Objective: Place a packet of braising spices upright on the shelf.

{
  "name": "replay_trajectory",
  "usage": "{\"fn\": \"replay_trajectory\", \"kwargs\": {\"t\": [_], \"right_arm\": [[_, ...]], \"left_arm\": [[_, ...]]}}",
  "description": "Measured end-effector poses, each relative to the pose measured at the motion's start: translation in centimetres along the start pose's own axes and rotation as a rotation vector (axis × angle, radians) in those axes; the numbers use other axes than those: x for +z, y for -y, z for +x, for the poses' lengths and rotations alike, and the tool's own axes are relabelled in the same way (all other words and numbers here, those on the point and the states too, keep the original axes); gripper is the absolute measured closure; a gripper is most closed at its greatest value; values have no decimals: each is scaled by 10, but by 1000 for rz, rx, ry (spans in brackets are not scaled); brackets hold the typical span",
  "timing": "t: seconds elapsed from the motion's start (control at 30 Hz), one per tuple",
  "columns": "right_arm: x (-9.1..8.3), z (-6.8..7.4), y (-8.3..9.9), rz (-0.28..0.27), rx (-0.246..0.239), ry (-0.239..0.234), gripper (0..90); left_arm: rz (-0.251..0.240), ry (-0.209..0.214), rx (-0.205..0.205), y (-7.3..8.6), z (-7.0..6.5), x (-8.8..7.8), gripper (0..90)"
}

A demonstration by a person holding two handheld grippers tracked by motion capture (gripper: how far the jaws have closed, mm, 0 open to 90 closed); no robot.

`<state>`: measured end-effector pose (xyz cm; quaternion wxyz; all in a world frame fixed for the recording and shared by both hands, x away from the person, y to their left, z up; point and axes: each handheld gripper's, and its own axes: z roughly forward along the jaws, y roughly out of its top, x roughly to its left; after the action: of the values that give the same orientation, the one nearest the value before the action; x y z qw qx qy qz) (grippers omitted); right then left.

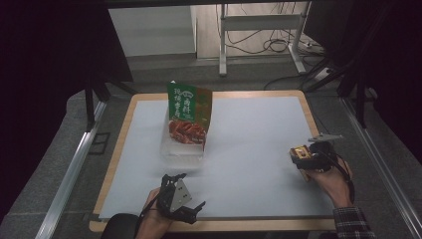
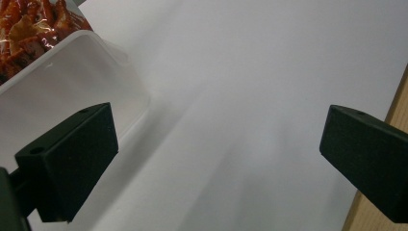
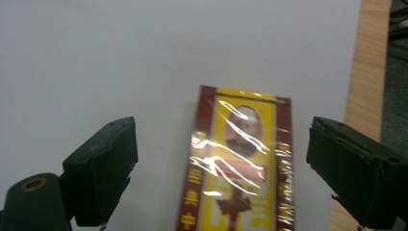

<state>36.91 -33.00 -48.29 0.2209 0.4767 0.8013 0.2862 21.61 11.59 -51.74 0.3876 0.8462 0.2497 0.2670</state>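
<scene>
Left tongs (image 1: 188, 195) sit spread and empty at the near edge of the surface (image 1: 259, 139), just short of the clear tub (image 1: 181, 144); a green pouch (image 1: 188, 113) stands upright in the tub. In the left gripper view the tub's corner (image 2: 72, 82) lies beside one jaw, not between them.

Right tongs (image 3: 219, 168) are spread around the yellow packet (image 3: 243, 163), which lies flat on the surface near its right edge (pads not pressing yet, gaps on both sides). In the high view the packet (image 1: 300, 153) shows at the tip of the right tongs (image 1: 304, 160).

Step in hand looks like picking up the packet. Do it well: centre the packet between the jaws, get low so the pads catch its long edges, close evenly; the glossy film may slip or buckle.

Surface: white sheet on a wooden board (image 1: 127, 127), otherwise bare. Room: dim, grey floor, metal frame legs (image 1: 222, 40) and cables (image 1: 278, 45) at the far side.
</scene>
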Motion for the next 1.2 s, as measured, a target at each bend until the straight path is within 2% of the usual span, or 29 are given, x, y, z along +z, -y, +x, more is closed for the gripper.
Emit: {"fn": "replay_trajectory", "kwargs": {"t": [0.07, 0.27, 0.6, 0.8, 0.87, 0.93, 1.1, 1.17, 1.2], "right_arm": [[2, -5, 3, 5, 9, 5, 111], [10, -8, 8, 22, 11, 21, 117], [18, -11, 13, 61, 14, 17, 162], [21, -11, 15, 94, 20, 14, 228], [21, -10, 15, 108, 26, -9, 288], [20, -9, 14, 121, 14, -15, 305], [16, -6, 11, 116, -6, -6, 312], [13, -4, 9, 105, -4, -20, 313], [10, 0, 7, 87, -25, -32, 313]], "left_arm": [[0, 1, -2, 0, 0, 0, 0], [2, 1, 1, 0, 0, 0, 0], [4, 0, 5, 0, -1, 1, 0], [5, 0, 7, 0, -1, 1, 0], [5, 0, 8, 0, -1, 1, 0], [4, -1, 9, 0, -1, 0, 0], [1, -2, 8, 0, -1, 0, 0], [0, -3, 8, 0, -1, 0, 0], [0, -3, 8, 0, -1, 0, 0]]}}
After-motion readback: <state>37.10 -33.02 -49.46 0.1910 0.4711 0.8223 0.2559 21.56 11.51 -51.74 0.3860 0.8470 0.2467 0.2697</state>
